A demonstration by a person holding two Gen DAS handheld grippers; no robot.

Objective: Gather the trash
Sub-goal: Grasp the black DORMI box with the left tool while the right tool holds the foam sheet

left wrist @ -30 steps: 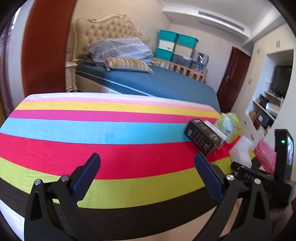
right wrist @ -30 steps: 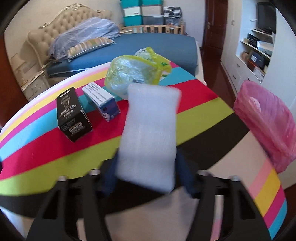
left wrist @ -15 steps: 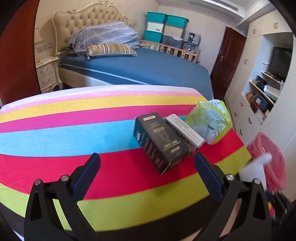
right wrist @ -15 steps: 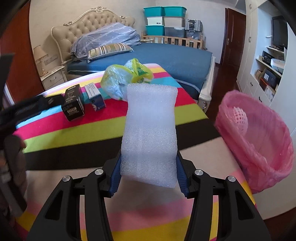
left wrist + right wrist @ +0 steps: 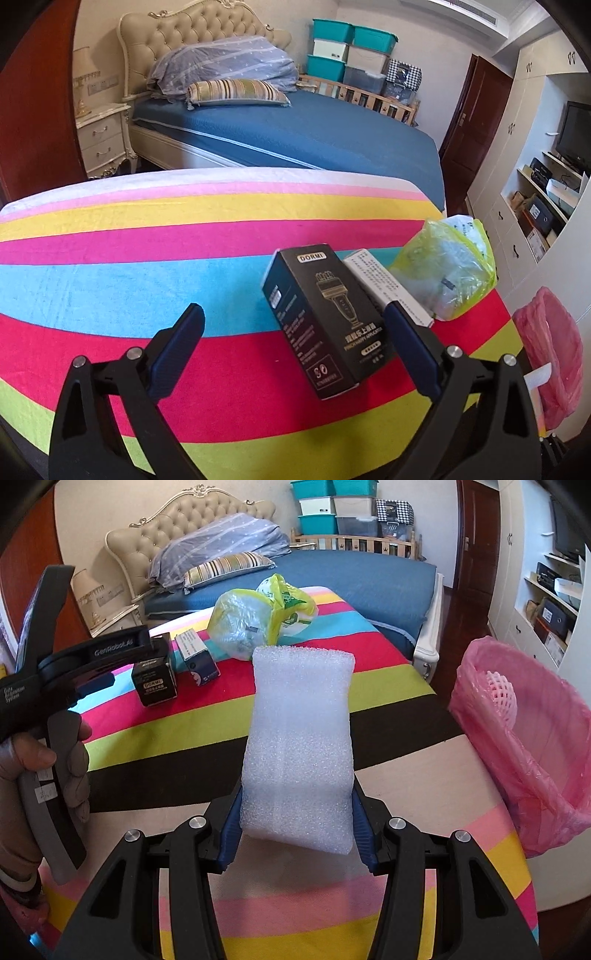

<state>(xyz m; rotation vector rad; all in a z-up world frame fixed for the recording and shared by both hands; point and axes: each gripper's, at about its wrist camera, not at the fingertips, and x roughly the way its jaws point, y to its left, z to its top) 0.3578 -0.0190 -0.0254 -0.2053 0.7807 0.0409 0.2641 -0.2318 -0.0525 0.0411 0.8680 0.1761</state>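
The left gripper has swung across the striped worktop to the black box — jaws wide, just easing inward, not yet gripping — while the right gripper stays clamped on the foam sheet, near the pink bin.

We see a white foam sheet upright, clamped at its lower sides. On the striped cloth lie a black box, a white-blue box and a yellow-green bag. A pink-lined bin stands beside.
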